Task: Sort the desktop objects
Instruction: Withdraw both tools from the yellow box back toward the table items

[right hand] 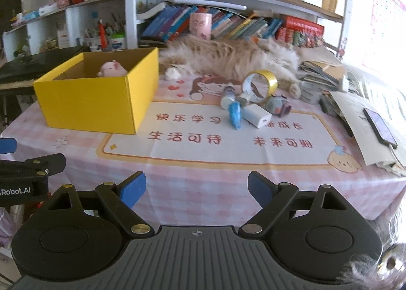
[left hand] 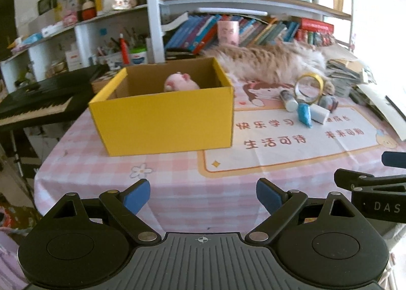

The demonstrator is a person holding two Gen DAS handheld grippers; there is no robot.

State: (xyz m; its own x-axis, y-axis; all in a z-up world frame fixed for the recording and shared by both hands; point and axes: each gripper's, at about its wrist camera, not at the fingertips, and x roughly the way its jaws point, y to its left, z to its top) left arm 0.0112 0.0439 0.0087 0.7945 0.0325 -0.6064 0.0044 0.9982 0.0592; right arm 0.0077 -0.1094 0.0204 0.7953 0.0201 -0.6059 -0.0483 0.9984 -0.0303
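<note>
A yellow cardboard box (left hand: pixel 165 122) (right hand: pixel 94 104) stands open on the pink checked tablecloth, with a pink plush pig (left hand: pixel 180 83) (right hand: pixel 113 69) inside. Right of it lies a cluster: a gold tape roll (left hand: pixel 309 85) (right hand: pixel 261 83), a blue correction tape (left hand: pixel 304 114) (right hand: pixel 234 112), a white charger block (left hand: pixel 319 113) (right hand: pixel 257 116), a glue stick (left hand: pixel 289 100) (right hand: pixel 227 97) and a small grey toy (left hand: pixel 328 102) (right hand: pixel 277 106). My left gripper (left hand: pixel 203 197) and right gripper (right hand: pixel 196 189) are both open and empty, at the table's near edge.
A fluffy cat (left hand: pixel 269 61) (right hand: pixel 228 56) lies along the back of the table behind the cluster. Stacked papers and a phone (right hand: pixel 379 126) sit at the right. A keyboard piano (left hand: pixel 38 102) stands left of the table. Bookshelves (right hand: pixel 228 23) fill the back.
</note>
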